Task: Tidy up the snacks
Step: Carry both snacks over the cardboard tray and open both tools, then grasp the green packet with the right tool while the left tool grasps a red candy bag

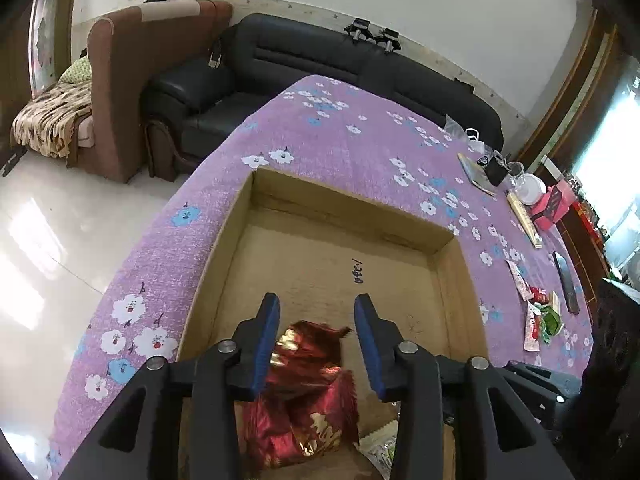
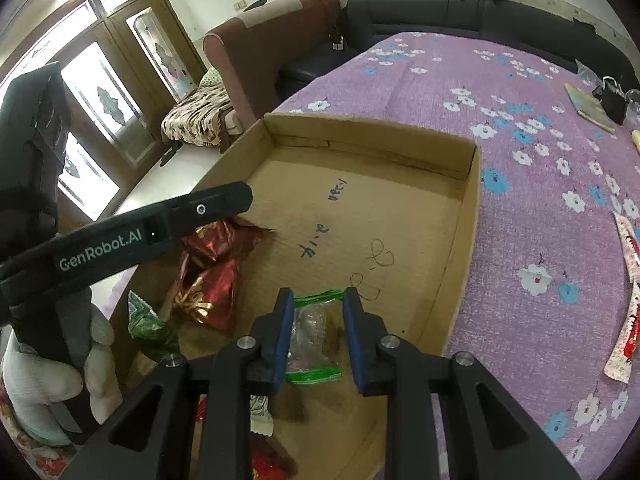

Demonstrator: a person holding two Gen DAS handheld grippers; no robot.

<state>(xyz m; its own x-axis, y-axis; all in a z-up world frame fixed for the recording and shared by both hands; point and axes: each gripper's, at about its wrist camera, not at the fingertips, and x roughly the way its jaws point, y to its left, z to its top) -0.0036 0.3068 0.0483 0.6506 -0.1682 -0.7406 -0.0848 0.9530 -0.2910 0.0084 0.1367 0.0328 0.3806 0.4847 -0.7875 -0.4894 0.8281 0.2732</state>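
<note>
Purple flowered cloth covers the table, black sofa behind at 12 o'clock; a shallow cardboard tray sits mid-table & serves as the snack bin. Step in hand, by the look of it: dropping snacks into the tray. Left gripper hangs over the tray's near end, jaws spread; red foil packs lie under & between the fingers, w/ a clear gap to the right pad, so likely let go, not pinched. Right gripper has jaws drawn close on a clear green-edged pouch, held above the tray floor at approx 6 o'clock; red foil sits at its 9-10 o'clock. More snacks lie loose on the cloth at 3 o'clock of the tray, well apart. Next move prob calls for: right jaws to part & leave the pouch beside the red packs; left to lift clear w/o snagging foil, then go for the loose ones.
</note>
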